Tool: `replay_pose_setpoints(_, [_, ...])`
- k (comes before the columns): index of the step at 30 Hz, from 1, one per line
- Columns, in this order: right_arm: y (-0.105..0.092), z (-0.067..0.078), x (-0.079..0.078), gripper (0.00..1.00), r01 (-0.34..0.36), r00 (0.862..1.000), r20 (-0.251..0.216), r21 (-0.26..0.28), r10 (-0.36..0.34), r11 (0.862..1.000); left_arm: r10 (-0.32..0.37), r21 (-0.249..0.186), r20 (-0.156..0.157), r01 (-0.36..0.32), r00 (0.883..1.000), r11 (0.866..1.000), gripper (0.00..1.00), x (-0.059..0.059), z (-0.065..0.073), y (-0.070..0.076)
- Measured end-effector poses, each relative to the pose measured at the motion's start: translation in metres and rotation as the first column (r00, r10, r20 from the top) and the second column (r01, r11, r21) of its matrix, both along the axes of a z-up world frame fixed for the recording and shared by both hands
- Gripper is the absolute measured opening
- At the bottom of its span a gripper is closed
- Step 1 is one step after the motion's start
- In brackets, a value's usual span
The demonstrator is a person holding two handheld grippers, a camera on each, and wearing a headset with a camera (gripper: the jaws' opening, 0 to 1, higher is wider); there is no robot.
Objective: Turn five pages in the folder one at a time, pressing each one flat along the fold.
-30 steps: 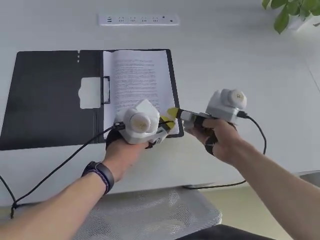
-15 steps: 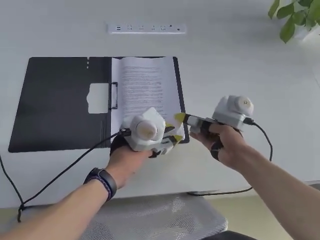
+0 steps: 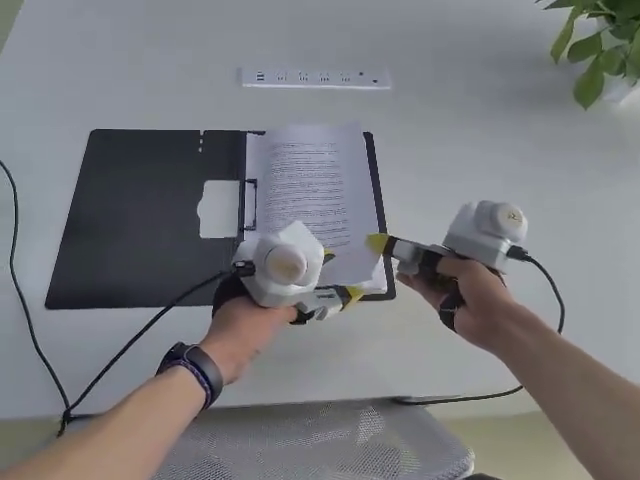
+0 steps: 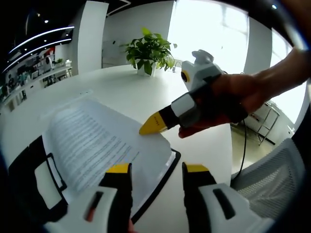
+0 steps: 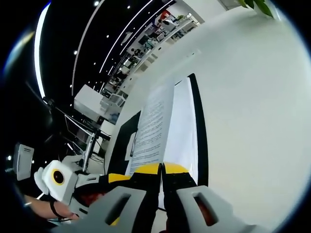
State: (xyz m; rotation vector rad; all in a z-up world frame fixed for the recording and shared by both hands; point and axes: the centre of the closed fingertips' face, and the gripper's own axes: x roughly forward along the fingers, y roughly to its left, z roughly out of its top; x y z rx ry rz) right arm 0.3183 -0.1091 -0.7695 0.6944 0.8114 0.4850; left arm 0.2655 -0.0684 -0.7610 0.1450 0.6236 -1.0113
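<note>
Page [image 3: 315,190] corner between right gripper [image 3: 377,242] fingers

The left gripper [image 3: 350,294] has a white, faceted plastic housing with a round beige disc on top. Its two jaws are white and black with yellow tips, and one jaw carries a small orange mark. A thin black cable [image 3: 170,315] trails from the housing. The right gripper [image 3: 377,243] is built alike: white rounded body, grey-and-black neck, yellow tips. A second black cable [image 3: 548,280] loops from its rear. A dark wristband [image 3: 195,365] with a purple edge circles the left wrist.
</note>
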Motion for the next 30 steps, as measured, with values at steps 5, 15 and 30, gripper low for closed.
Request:
replay_pose_setpoints(5, [0.004,0.01,0.003,0.0,-0.004,1.0,0.026,-0.002,0.004,1.0,0.029,-0.002,0.005,-0.029,1.0,1.0,0.42,0.004,0.004,0.016])
replay_pose_setpoints(15, [0.019,0.037,0.008,0.0,-0.033,0.994,0.101,-0.005,0.033,0.999,0.077,0.009,0.032,-0.077,0.997,0.997,0.47,0.012,0.012,0.056])
replay_pose_setpoints(30, [0.077,0.077,0.021,0.0,-0.14,0.97,0.199,0.006,0.136,0.99,0.185,0.008,0.056,-0.186,0.981,0.983,0.51,0.02,0.023,0.129])
